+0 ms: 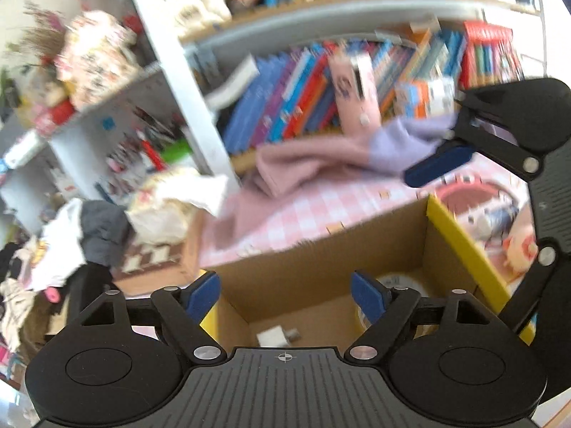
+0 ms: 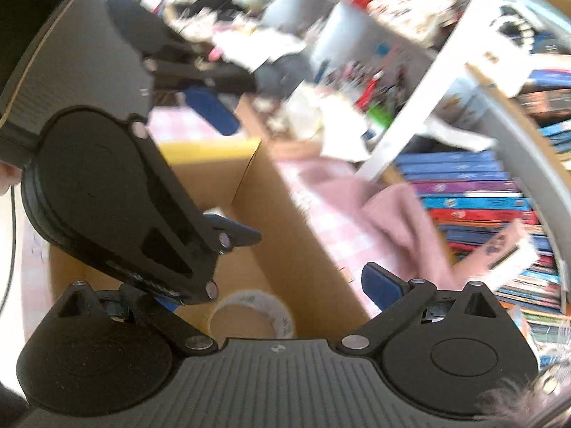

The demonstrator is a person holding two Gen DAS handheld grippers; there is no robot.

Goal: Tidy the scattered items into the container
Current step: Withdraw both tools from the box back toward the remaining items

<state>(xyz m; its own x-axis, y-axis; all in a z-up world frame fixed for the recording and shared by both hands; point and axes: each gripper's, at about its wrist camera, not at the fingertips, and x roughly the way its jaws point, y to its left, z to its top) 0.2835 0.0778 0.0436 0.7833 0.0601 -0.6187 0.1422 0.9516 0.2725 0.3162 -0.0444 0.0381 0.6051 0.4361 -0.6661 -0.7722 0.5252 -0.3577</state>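
Cardboard box w/ yellow-edged flaps sits on the pink checked surface, open top. Inside the box: tape roll on the floor near one wall, small white plug adapter also on the floor. Left gripper above the box, jaws open, nothing between the pads. Right gripper also over the box, jaws wide open, empty. Pink/lilac cloth lies crumpled on the surface beyond the box, against a bookshelf full of books. Frames motion-blurred.
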